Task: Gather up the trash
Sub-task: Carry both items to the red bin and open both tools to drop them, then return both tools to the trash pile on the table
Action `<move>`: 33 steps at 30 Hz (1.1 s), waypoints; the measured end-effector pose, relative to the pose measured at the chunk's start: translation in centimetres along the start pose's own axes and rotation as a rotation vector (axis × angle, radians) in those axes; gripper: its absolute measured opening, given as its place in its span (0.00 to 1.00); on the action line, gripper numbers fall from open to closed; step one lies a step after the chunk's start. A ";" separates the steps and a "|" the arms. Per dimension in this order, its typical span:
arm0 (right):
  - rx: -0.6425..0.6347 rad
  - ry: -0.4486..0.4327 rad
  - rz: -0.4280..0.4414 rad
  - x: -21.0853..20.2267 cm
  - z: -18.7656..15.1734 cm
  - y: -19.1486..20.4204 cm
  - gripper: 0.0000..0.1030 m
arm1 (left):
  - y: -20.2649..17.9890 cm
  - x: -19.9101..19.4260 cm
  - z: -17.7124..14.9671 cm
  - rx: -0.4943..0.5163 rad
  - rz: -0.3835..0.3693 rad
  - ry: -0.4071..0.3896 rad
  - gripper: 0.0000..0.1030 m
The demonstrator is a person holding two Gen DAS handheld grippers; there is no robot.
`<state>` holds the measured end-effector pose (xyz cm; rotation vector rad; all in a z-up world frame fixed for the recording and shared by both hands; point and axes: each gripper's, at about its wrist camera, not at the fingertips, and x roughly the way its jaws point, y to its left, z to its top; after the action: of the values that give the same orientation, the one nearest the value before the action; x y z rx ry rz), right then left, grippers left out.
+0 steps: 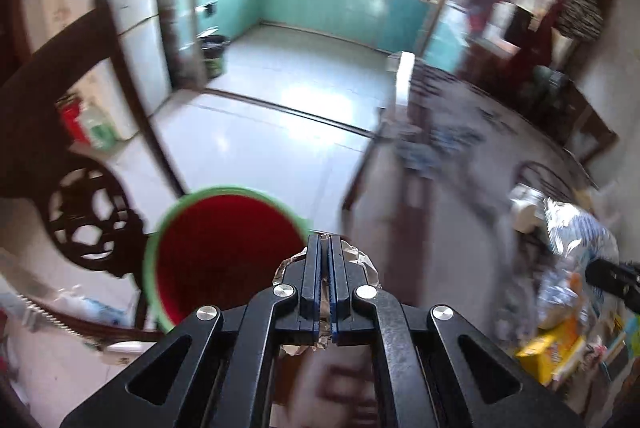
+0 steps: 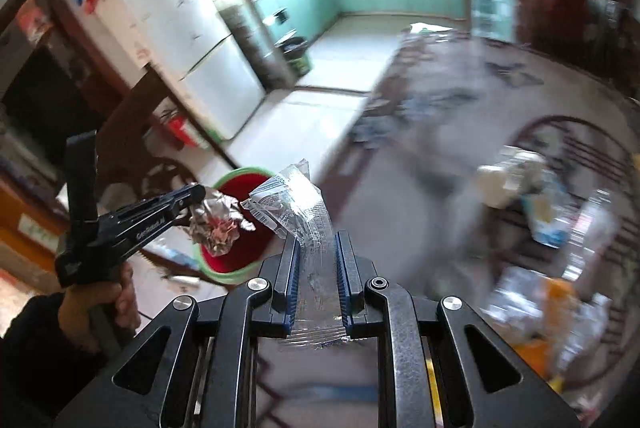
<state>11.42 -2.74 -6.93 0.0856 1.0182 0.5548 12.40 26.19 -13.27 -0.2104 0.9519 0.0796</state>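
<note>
The left hand-held gripper (image 1: 325,240) pinches a crumpled foil ball (image 2: 218,224) over the red bin with a green rim (image 1: 224,252), which sits on the floor beside a dark carved chair (image 1: 86,212). The right hand-held gripper (image 2: 318,240) clamps a clear plastic wrapper (image 2: 296,204) just beside the bin. More wrappers and a yellow box (image 1: 548,352) crowd the counter (image 1: 440,228) to the right.

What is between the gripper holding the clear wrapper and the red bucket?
In the right wrist view, the crumpled foil ball, pinched by the left gripper, hangs between the right gripper with its clear wrapper and the red bucket.
</note>
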 end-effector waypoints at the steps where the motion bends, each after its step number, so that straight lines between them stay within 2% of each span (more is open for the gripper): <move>1: -0.007 0.015 0.019 1.2 0.3 0.8 0.16 | 1.1 0.1 0.1 -0.011 0.026 -0.001 0.02; 3: -0.027 0.048 0.053 3.9 0.8 2.6 0.16 | 3.1 0.4 0.0 -0.030 0.067 -0.002 0.02; 8: -0.071 0.090 0.079 8.7 2.4 5.3 0.18 | 5.9 1.3 0.0 -0.054 0.106 -0.008 0.02; 10: -0.096 0.087 0.072 9.5 2.9 6.2 0.18 | 6.3 1.9 0.4 -0.068 0.129 -0.013 0.02; 12: -0.133 0.074 0.078 9.8 3.3 6.8 0.25 | 6.0 2.6 1.1 -0.077 0.157 -0.020 0.05; 13: -0.147 0.068 0.084 9.9 3.3 7.2 0.42 | 6.0 2.8 1.2 -0.075 0.174 -0.019 0.11; 14: -0.155 0.069 0.093 9.9 3.3 7.4 0.68 | 6.2 3.0 1.3 -0.075 0.187 -0.017 0.16; 15: -0.154 0.061 0.097 9.8 3.4 7.8 0.79 | 6.3 3.1 1.4 -0.079 0.190 -0.016 0.31; 16: -0.146 0.038 0.108 9.3 3.2 7.7 0.84 | 6.2 2.9 1.4 -0.081 0.191 -0.019 0.45; 18: -0.126 0.026 0.136 8.3 3.0 7.4 0.84 | 5.9 2.3 1.3 -0.085 0.193 -0.041 0.50; 23: -0.035 -0.008 0.131 4.9 1.6 4.8 0.84 | 3.0 0.7 0.8 -0.035 0.145 -0.056 0.50; 28: 0.045 -0.048 0.034 0.3 -0.9 0.2 0.84 | -2.5 -0.5 -0.2 0.055 0.085 -0.059 0.50; 33: 0.088 -0.057 -0.081 -4.1 -3.5 -4.8 0.84 | -10.0 -1.2 -1.7 0.136 -0.033 -0.043 0.50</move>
<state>8.82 -9.44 -7.09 0.1365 0.9860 0.4315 11.96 16.11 -11.80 -0.0981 0.9067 -0.0114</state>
